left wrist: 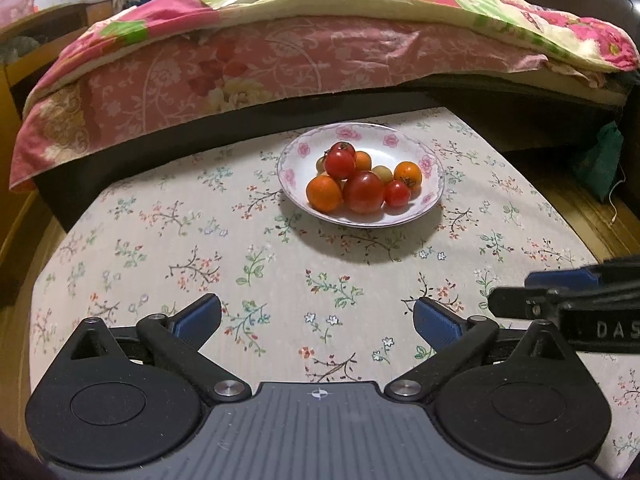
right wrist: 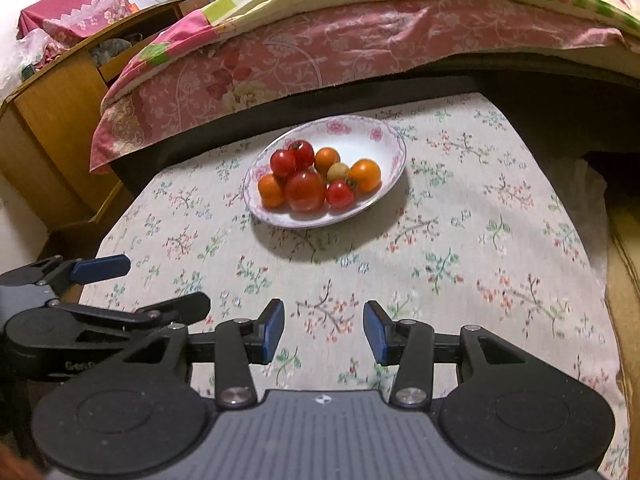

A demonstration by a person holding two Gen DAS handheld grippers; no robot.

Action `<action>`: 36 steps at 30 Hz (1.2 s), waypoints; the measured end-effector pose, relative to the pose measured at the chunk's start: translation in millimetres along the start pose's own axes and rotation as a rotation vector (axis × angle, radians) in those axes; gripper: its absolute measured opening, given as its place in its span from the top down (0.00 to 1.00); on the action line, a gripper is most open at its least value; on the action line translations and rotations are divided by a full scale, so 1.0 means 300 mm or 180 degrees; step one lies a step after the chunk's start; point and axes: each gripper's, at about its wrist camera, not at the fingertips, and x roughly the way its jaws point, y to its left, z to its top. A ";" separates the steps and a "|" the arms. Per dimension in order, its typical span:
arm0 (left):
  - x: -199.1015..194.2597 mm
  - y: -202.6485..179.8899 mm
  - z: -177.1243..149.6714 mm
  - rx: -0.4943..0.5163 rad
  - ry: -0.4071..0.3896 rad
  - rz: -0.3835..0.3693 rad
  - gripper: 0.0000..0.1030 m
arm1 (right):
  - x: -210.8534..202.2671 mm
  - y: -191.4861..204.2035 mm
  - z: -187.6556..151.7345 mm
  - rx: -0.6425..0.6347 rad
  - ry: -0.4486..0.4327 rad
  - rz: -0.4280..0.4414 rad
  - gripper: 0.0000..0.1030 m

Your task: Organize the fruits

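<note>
A white bowl (left wrist: 294,178) with pink flowers on its rim stands at the far middle of the floral tablecloth (left wrist: 160,240). It holds several small tomatoes (left wrist: 363,192), red, orange and one or two pale yellow. My left gripper (left wrist: 318,316) hovers over the cloth well short of the bowl, open wide with nothing between its blue pads. My right gripper (right wrist: 324,330) is also short of the bowl (right wrist: 386,146), partly open with only cloth showing between its pads. The tomatoes (right wrist: 306,190) lie untouched. Each gripper shows in the other's view: the right gripper (left wrist: 536,290) and the left gripper (right wrist: 152,286).
A bed with a pink and green floral quilt (left wrist: 280,60) runs right behind the table's far edge. A wooden cabinet (right wrist: 52,120) stands at the left, with a pink cloth-covered box (right wrist: 68,4) on top. A green cloth (left wrist: 600,160) lies off the table's right side.
</note>
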 end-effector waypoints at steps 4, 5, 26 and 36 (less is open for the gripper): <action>-0.003 0.006 -0.023 -0.0097 0.0042 0.0031 0.00 | -0.021 0.007 -0.031 0.0033 0.0015 -0.0012 0.58; -0.004 0.005 -0.030 -0.0110 0.0059 0.0032 0.00 | -0.025 0.008 -0.038 0.0050 0.0021 -0.0008 0.58; -0.037 -0.006 -0.105 -0.0315 0.0307 0.0077 0.00 | -0.056 0.034 -0.143 0.0157 0.0141 -0.0055 0.57; -0.052 -0.012 -0.121 -0.0348 0.0290 0.0162 0.00 | -0.050 0.036 -0.166 0.0180 0.0193 -0.0086 0.57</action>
